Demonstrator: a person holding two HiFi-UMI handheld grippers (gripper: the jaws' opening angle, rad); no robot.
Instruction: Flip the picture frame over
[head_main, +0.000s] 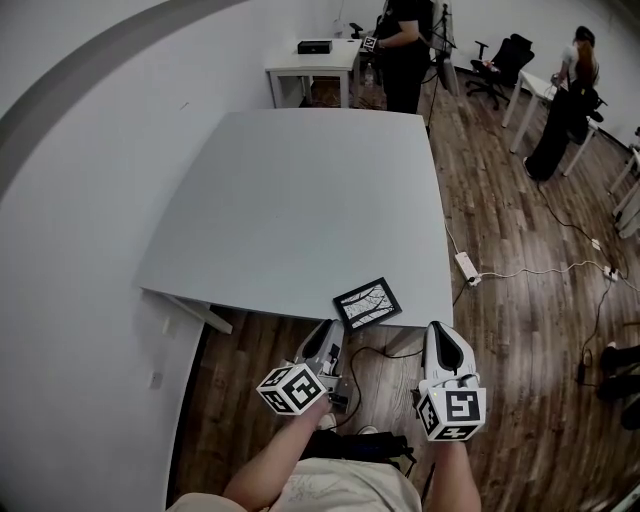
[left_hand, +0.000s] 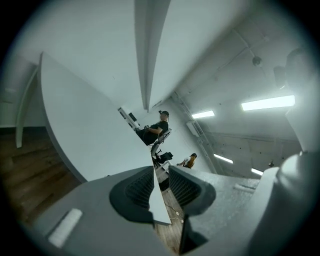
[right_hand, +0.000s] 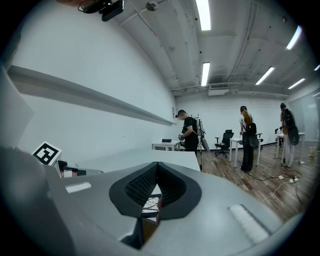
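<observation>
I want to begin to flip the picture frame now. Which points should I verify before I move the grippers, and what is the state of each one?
1. The picture frame lies flat with the picture side up, not yet flipped: ok.
2. The frame sits at the near edge of the table, just ahead of both grippers: ok.
3. The left gripper has its jaws apart and is empty: ok.
4. The right gripper is ready to grasp: not ok, its jaws are together, with nothing held.
5. A side of the frame overhangs the table edge for an easy grip: cannot tell.
</observation>
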